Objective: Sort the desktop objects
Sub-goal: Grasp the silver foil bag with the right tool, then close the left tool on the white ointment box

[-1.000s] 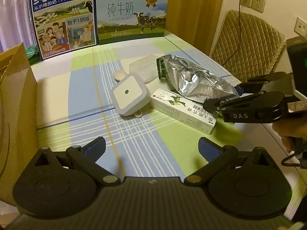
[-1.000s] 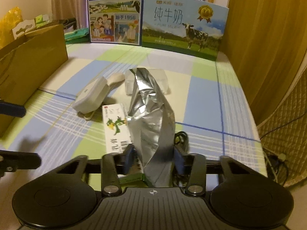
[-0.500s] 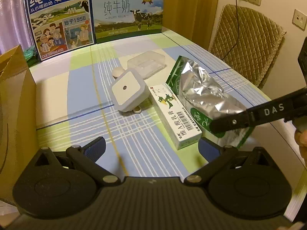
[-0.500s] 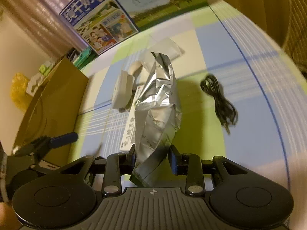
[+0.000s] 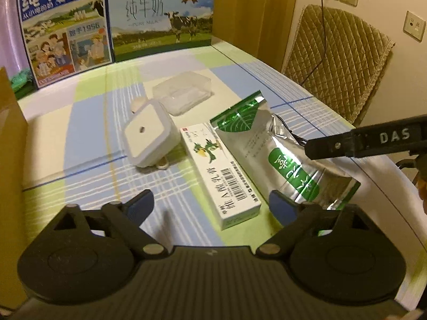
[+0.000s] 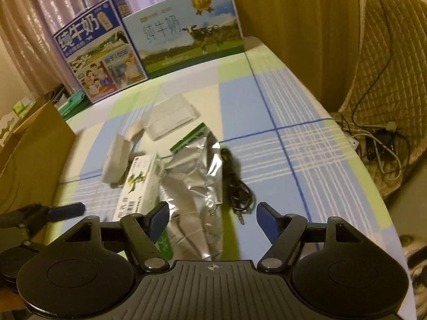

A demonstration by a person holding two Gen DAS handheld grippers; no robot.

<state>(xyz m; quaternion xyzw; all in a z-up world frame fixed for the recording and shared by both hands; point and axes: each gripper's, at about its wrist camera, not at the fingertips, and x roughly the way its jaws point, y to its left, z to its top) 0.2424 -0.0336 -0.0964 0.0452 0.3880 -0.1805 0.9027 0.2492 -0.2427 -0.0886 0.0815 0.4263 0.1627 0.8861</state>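
Plainly, right tool [image 5: 373, 142] reads "DAS".

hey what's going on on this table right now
A person is sorting desktop clutter with a handheld claw in each hand. The right claw is open over a silver foil pouch, which lies on the checked tablecloth, not gripped. The left claw is open and empty near a white ointment box. A square white night light, a clear plastic case and a black audio cable wait nearby.
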